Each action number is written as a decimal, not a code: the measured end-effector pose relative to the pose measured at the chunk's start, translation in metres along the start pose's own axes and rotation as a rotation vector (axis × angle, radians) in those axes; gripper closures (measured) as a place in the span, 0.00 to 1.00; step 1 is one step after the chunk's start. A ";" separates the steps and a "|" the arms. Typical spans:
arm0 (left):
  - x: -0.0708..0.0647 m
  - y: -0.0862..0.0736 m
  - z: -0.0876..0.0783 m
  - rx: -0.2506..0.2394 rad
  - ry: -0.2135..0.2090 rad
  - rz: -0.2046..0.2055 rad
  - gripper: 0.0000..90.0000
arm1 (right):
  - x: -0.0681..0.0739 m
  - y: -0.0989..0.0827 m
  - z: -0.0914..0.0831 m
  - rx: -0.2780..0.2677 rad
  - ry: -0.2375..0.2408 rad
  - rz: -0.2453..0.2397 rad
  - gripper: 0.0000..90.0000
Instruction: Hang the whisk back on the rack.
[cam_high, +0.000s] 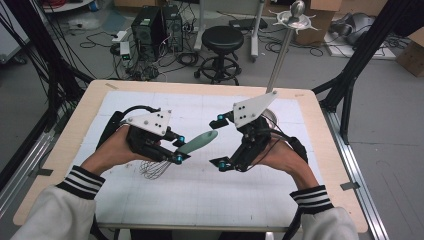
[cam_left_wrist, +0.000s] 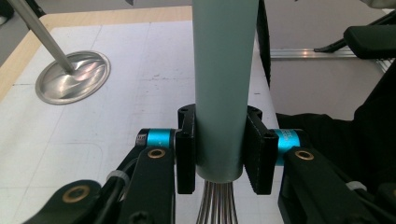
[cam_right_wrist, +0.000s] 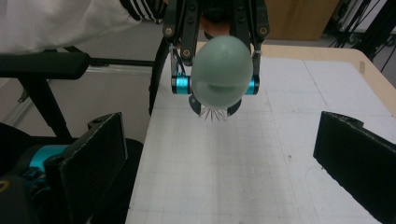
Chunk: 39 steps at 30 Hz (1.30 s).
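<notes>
I see my left gripper (cam_high: 177, 149) clenched on the whisk (cam_high: 192, 144), jaws pressed on the pale green handle just above the wires; the handle points toward the right gripper (cam_high: 220, 141), the wire head hanging over the white mat (cam_high: 200, 195). The left hand (cam_high: 112, 147) holds level, palm inward. My right gripper stands released, jaws wide, facing the handle's end, near but apart. I can read no writing anywhere.
</notes>
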<state>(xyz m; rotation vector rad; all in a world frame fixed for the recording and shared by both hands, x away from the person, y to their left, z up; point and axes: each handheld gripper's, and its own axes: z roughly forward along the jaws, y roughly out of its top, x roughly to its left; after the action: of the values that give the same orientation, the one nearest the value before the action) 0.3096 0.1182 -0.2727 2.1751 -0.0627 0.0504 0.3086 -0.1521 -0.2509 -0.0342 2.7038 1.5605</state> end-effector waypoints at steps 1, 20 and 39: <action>0.000 0.000 0.000 -0.001 -0.003 0.001 0.77 | 0.000 0.001 0.001 -0.005 0.002 0.002 0.02; -0.002 0.002 0.000 -0.028 -0.016 0.006 0.77 | 0.001 0.006 0.013 -0.074 0.046 -0.015 0.41; -0.002 0.002 0.003 -0.017 -0.027 -0.001 0.77 | 0.003 0.009 0.016 -0.091 0.024 -0.051 0.73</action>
<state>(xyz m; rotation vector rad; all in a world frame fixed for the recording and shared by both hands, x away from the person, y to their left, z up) 0.3070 0.1143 -0.2729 2.1592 -0.0775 0.0194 0.3053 -0.1333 -0.2513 -0.1232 2.6253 1.6782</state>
